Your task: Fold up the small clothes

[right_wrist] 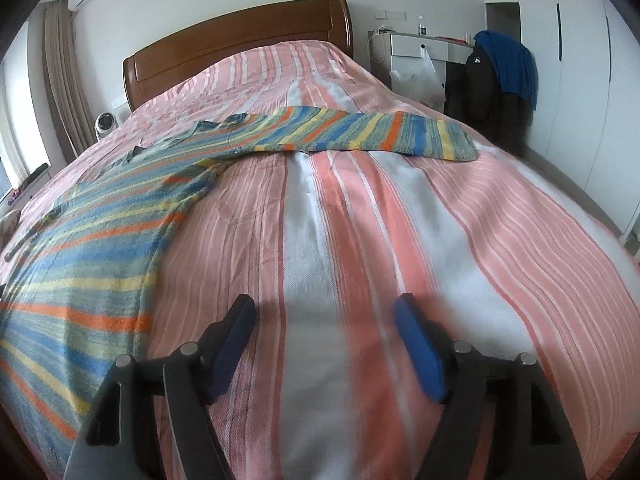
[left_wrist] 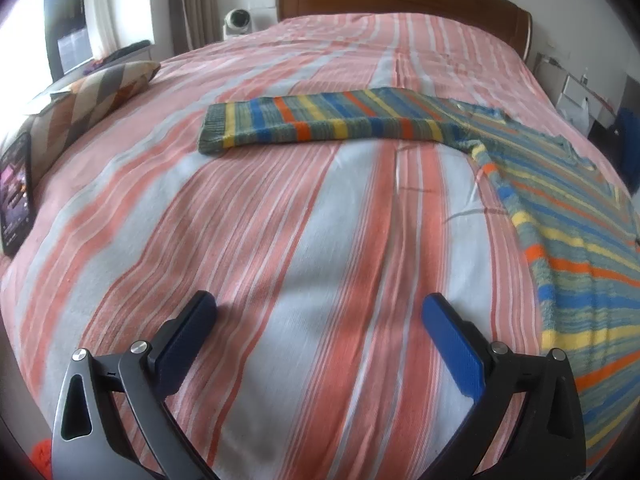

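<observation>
A knitted sweater with blue, yellow, orange and grey-green stripes lies flat on the bed. In the left wrist view its body (left_wrist: 580,240) is at the right and one sleeve (left_wrist: 320,122) stretches left across the bed. In the right wrist view its body (right_wrist: 80,264) is at the left and the other sleeve (right_wrist: 360,132) stretches right. My left gripper (left_wrist: 320,312) is open and empty over bare bedspread, left of the sweater's body. My right gripper (right_wrist: 324,312) is open and empty over bare bedspread, right of the body.
The bedspread (left_wrist: 280,240) has pink, orange and white stripes. A patterned pillow (left_wrist: 92,96) and a lit phone (left_wrist: 16,196) lie at the bed's left edge. A wooden headboard (right_wrist: 240,44) is at the far end. A chair with dark clothes (right_wrist: 492,80) stands to the right.
</observation>
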The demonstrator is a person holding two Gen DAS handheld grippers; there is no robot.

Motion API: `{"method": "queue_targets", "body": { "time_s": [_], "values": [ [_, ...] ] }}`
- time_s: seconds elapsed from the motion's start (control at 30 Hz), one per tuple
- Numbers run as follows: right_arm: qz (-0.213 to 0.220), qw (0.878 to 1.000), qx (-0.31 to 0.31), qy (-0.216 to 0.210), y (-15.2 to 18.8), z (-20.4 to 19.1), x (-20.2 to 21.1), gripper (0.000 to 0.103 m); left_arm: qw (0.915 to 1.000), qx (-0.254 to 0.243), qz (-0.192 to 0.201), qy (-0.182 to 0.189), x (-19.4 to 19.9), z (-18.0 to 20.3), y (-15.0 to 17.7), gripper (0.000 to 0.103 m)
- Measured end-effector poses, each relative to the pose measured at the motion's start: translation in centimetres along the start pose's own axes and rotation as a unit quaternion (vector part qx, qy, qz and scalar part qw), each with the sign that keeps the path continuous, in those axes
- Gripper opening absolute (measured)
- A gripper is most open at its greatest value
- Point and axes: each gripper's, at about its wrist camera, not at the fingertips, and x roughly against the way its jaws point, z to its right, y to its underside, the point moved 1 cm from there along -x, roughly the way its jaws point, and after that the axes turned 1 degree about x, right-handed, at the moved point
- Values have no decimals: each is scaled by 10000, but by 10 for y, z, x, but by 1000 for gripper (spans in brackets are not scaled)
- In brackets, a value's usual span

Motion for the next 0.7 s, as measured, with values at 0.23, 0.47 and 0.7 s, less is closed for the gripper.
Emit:
{"method": "queue_targets", "body": {
  "time_s": [0.23, 0.47, 0.7],
  "values": [
    [11, 10000, 4, 3, 1, -1, 1, 74, 10000, -47, 38, -68, 0, 2, 1, 103],
    [12, 10000, 5, 5, 1, -1, 1, 74, 9999, -55, 44, -78, 0, 3, 2, 103],
    [14, 10000, 4, 3, 1, -1, 1, 75, 9999, -84, 75, -130, 0, 4, 2, 103]
  ]
}}
